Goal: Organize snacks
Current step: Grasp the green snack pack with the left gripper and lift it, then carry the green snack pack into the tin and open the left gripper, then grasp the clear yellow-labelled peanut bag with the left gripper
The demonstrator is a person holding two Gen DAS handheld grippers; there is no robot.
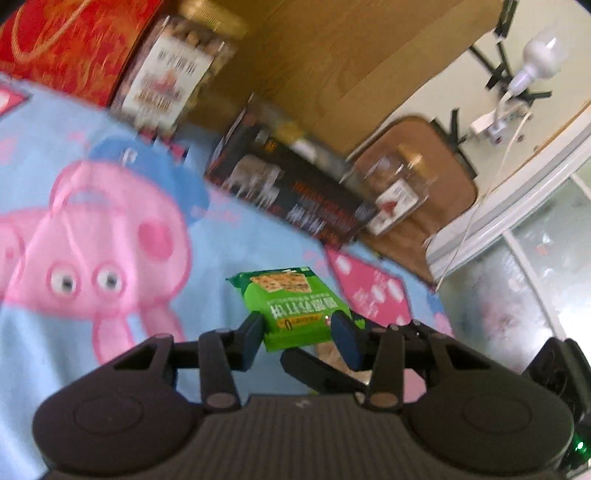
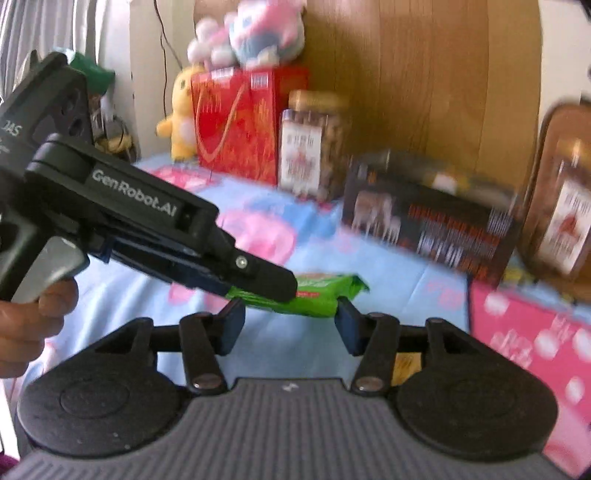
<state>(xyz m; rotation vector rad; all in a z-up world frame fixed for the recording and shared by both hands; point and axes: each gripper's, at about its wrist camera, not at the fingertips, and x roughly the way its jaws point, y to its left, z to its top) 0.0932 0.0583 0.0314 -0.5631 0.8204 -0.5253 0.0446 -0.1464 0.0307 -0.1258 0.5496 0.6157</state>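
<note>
A small green cracker packet (image 1: 291, 306) hangs above the blue cartoon sheet (image 1: 221, 240). My left gripper (image 1: 299, 332) is shut on its two sides. In the right wrist view that left gripper (image 2: 280, 288) reaches in from the left, held by a person's hand (image 2: 33, 314), with the packet (image 2: 317, 299) sticking out past its tips. My right gripper (image 2: 290, 321) spans the packet lengthwise from below, and its pads touch both ends. One right fingertip (image 1: 317, 369) shows under the packet in the left wrist view.
Along the wooden headboard (image 2: 424, 74) stand a red gift bag (image 2: 236, 122), a clear snack jar (image 2: 310, 144), a dark box (image 2: 428, 221) and another jar (image 2: 565, 206). Plush toys (image 2: 251, 33) sit on the bag. A pink patch (image 2: 524, 332) lies right.
</note>
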